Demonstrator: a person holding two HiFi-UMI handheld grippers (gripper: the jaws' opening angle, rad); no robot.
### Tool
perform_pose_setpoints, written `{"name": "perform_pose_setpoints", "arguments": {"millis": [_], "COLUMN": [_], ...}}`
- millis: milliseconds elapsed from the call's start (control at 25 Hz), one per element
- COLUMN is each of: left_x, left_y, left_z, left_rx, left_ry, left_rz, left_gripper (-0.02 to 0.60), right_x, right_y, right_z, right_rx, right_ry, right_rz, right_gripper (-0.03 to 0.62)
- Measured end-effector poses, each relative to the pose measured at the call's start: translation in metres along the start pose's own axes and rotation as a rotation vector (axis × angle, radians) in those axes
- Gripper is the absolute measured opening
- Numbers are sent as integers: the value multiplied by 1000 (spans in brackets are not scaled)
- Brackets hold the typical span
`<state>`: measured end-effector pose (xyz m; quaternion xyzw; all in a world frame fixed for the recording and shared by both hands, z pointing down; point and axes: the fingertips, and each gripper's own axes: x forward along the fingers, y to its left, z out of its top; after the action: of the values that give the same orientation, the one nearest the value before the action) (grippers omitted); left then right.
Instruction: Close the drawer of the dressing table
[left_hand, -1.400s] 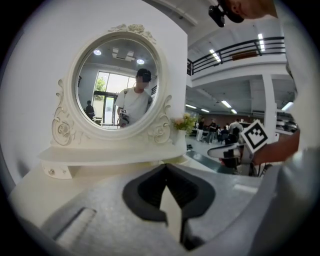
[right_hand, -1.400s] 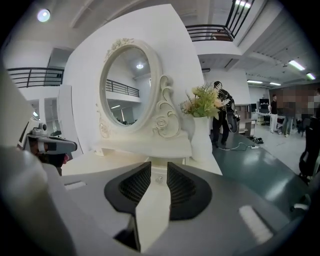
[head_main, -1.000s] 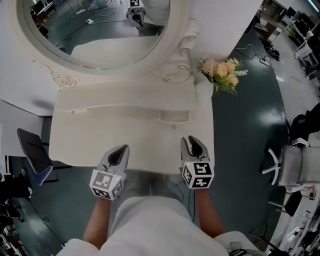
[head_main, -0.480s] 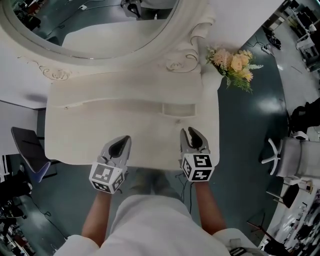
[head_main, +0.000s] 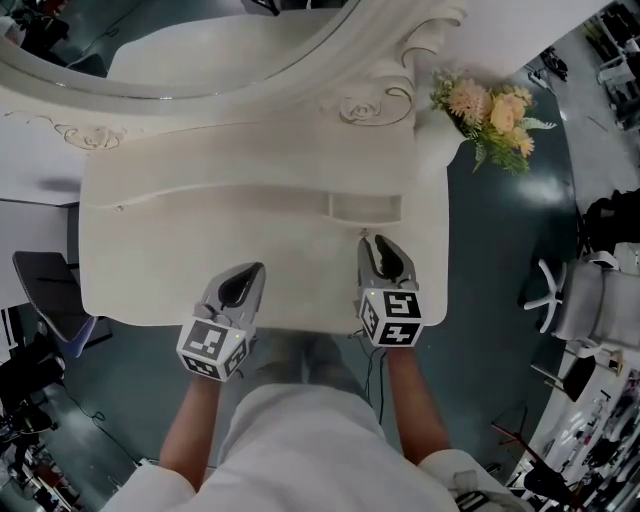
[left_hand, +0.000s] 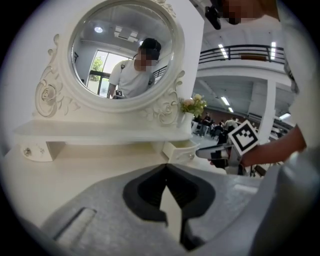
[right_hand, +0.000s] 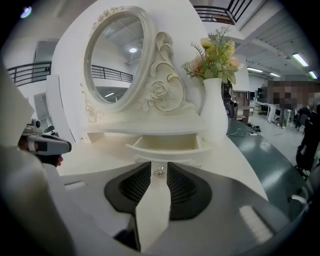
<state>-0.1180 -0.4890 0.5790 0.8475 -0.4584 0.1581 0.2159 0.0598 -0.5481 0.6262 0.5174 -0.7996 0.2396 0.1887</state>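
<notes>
Drawer (right_hand: 165, 143) open. Right gripper (right_hand: 159, 166) narrow, knob (right_hand: 159, 172) between tips, contact unclear. Left gripper (left_hand: 166, 166) closed, empty.

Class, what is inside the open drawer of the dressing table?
The drawer shows only its bare pale walls and bottom, and nothing can be seen lying in it. In the right gripper view, its own front covers the nearest strip of the bottom.

dressing table (head_main: 200, 250): cream top | carries: oval mirror (head_main: 180, 40), open drawer (head_main: 365, 208) | flower vase (right_hand: 214, 112) at right end
</notes>
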Motion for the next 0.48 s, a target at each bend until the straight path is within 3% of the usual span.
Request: {"name": "perform_pose_setpoints", "arguments": {"millis": [480], "left_x": [24], "left_y": [8], "left_z": [-9], "left_rx": [-8], "left_ry": [30], "left_rz": [-21], "left_gripper": [-2], "right_x": [26], "right_y": [-5], "right_z": [-16], "right_rx": [19], "right_ry": [35], "right_rz": [-11], "right_gripper": [87]}}
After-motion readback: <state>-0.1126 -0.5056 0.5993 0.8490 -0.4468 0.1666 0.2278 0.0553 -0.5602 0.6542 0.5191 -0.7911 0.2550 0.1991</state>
